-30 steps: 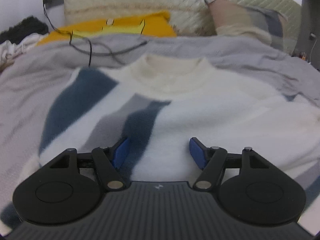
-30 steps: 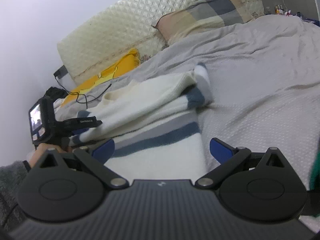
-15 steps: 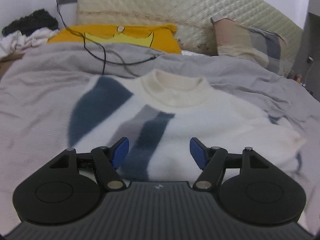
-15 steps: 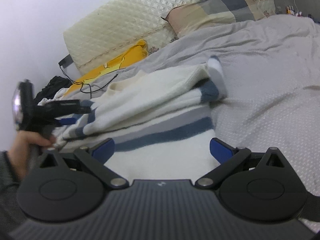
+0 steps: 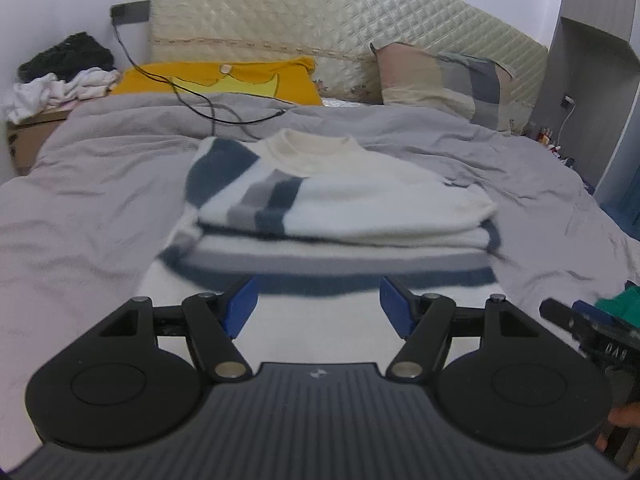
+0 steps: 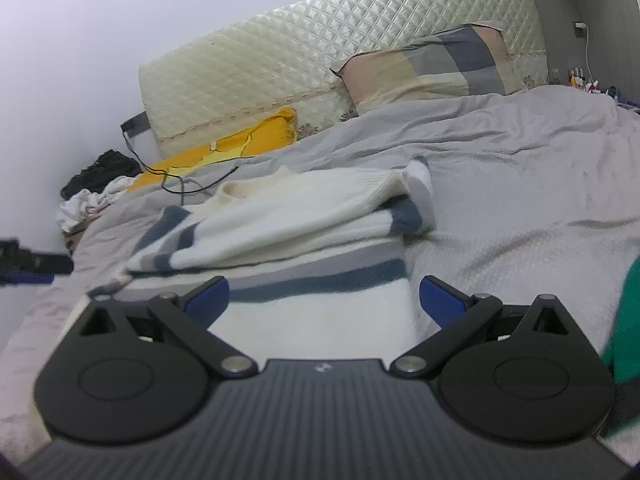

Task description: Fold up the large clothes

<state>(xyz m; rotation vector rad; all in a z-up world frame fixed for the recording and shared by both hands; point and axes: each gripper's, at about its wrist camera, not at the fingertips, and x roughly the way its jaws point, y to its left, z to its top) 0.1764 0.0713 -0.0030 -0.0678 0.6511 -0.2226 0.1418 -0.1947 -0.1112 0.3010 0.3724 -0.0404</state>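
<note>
A folded sweater (image 5: 344, 208), white with blue and grey stripes and a cream collar, is observed lying on the grey bed cover (image 5: 100, 184), roughly central across the bed. Its upper part is laid over the lower part, the collar facing the quilted cream headboard (image 5: 320, 20). The striped lower panel extends toward both cameras; part of it is blurred.

The left gripper (image 5: 314, 310) is seen above the near edge of the sweater, its blue pads standing apart with nothing clamped between them. The right gripper (image 6: 324, 298) is likewise seen with its pads spread wide and nothing gripped; the sweater's white hem lies below the gap. Contact between either gripper and the fabric cannot be told.

A yellow pillow (image 5: 224, 80) and a patchwork pillow (image 5: 440, 84) are noted against the headboard. A black cable (image 5: 208, 108) runs from the wall across the yellow pillow onto the bed cover. A heap of white and black clothing (image 5: 60, 76) is recorded at the far left bedside. A green garment (image 6: 628, 320) is partly visible at the right edge, near the right gripper.
</note>
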